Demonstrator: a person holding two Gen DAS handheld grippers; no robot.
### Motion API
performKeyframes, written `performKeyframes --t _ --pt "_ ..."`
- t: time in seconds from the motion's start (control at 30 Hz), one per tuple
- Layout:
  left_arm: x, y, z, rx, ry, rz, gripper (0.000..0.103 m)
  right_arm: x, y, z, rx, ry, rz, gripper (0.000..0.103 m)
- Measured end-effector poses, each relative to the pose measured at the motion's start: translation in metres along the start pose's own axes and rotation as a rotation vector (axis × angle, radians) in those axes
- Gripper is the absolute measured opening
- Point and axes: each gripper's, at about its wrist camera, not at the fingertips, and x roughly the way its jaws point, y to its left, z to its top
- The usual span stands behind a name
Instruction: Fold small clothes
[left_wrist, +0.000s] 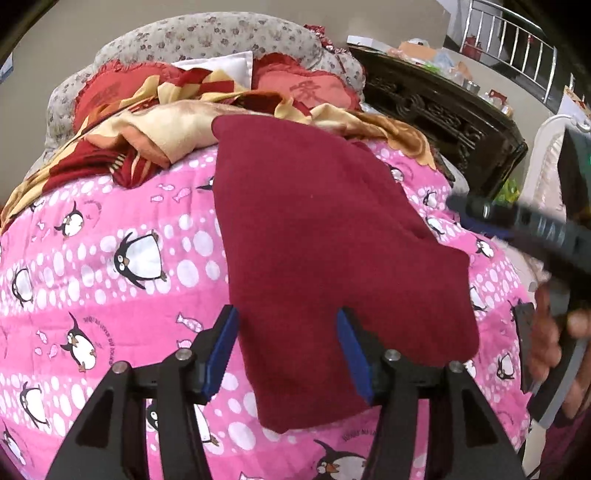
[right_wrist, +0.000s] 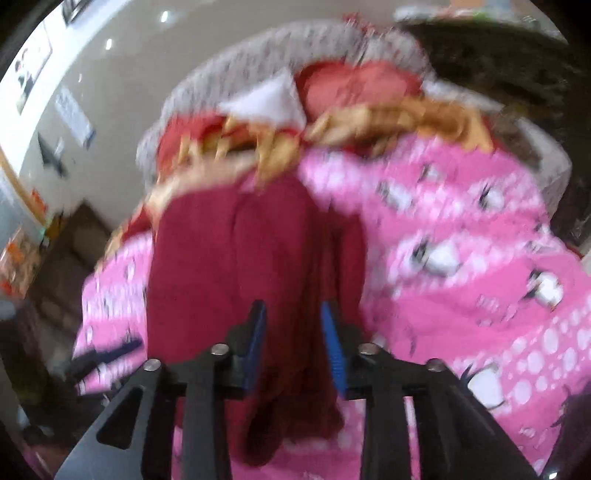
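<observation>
Left wrist view: dark red garment (left_wrist: 332, 251) lies flat on the pink penguin quilt (left_wrist: 110, 258), already doubled into a long strip running from near the blanket heap (left_wrist: 155, 129) down toward the camera. Left gripper (left_wrist: 286, 354) hovers over its near end, jaws spread wide, nothing between them; the right blue pad sits over the cloth, the left pad over bare quilt. Right gripper (left_wrist: 524, 229) enters from the right edge, blurred, clear of the garment.

Right wrist view: heavy motion blur. Garment (right_wrist: 240, 258) fills the centre, its near end bunched under the right gripper (right_wrist: 293, 350). Jaws stand at a narrow gap with red cloth showing in it; whether they pinch it or merely hang above it I cannot tell.

Judgement: the lengthwise fold looks done. Left to do: at least one crosswise fold to shorten the strip, then smoothing the bunched near end.
</observation>
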Motion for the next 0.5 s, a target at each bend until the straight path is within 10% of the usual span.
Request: performKeyframes --t 0.2,0.3,0.5 --pt "0.005 -0.004 0.0 0.002 0.0 0.019 0.058 0.056 0.005 0.026 0.014 0.079 0.003 0.056" --pt "0.004 -0.006 0.002 0.005 0.004 0.02 0.058 0.084 0.012 0.029 -0.063 0.143 -0.009 0.01" --pt "0.011 -0.015 0.002 0.022 -0.008 0.032 0.066 0.078 0.003 0.034 -0.151 0.04 -0.138 0.004"
